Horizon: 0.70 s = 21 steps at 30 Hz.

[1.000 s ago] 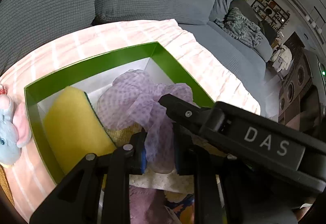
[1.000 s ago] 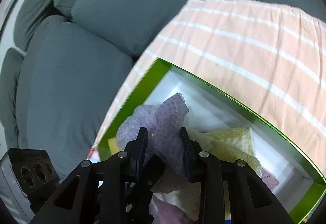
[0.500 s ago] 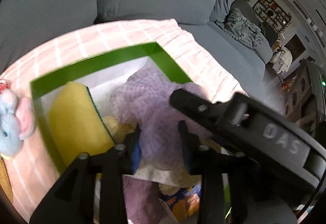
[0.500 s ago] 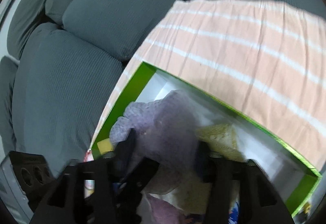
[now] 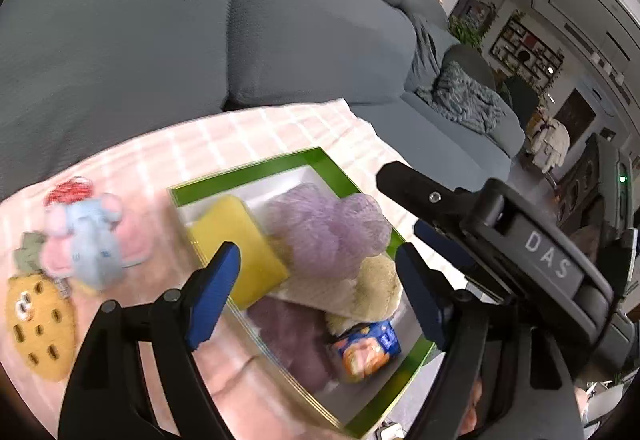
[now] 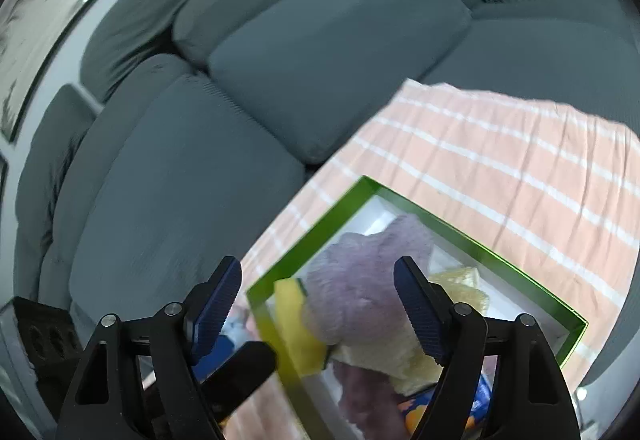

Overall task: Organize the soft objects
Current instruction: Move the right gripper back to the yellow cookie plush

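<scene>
Now both our jaws stand spread and grip nothing: left gripper [image 5: 316, 280], right gripper [image 6: 318, 296]. Between and just beyond the fingertips, the purple mesh pouf [image 5: 326, 230] lies in the green box [image 5: 256, 169], touching the yellow sponge [image 5: 236, 240]. Outward left of our left jaws, a blue mouse plush [image 5: 90, 240] and an orange plush [image 5: 38, 324] sit outside on the striped cloth [image 6: 520, 159]. We judge the job partly done; those two remain.

Glossy green box [image 5: 332, 175] holds a meshy purple puff [image 5: 328, 228]; cloth [image 6: 500, 175] looks woven.
</scene>
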Each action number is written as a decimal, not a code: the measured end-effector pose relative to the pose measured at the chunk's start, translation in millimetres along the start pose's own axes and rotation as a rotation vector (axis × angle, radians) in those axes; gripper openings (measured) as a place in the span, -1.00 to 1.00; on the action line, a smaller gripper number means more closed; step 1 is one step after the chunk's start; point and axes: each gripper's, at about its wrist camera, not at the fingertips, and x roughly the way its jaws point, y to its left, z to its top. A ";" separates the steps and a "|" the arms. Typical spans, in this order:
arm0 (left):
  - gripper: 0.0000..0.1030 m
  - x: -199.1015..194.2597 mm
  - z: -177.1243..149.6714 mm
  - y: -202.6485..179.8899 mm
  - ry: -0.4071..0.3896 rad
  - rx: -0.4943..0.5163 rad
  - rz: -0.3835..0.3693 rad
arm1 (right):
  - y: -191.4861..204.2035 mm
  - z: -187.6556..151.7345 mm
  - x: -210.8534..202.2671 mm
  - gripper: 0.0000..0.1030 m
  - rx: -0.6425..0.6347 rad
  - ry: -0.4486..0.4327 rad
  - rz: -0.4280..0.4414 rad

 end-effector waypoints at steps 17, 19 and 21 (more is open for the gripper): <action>0.86 -135.2 -81.5 103.5 -0.187 -0.185 0.282 | 89.6 -93.7 10.9 0.79 -0.265 0.224 0.170; 0.86 -146.6 -102.4 128.2 -0.188 -0.241 0.331 | 109.6 -114.8 29.4 0.79 -0.291 0.292 0.216; 0.86 -156.1 -127.6 154.3 -0.196 -0.321 0.389 | 127.3 -135.2 50.1 0.79 -0.297 0.358 0.232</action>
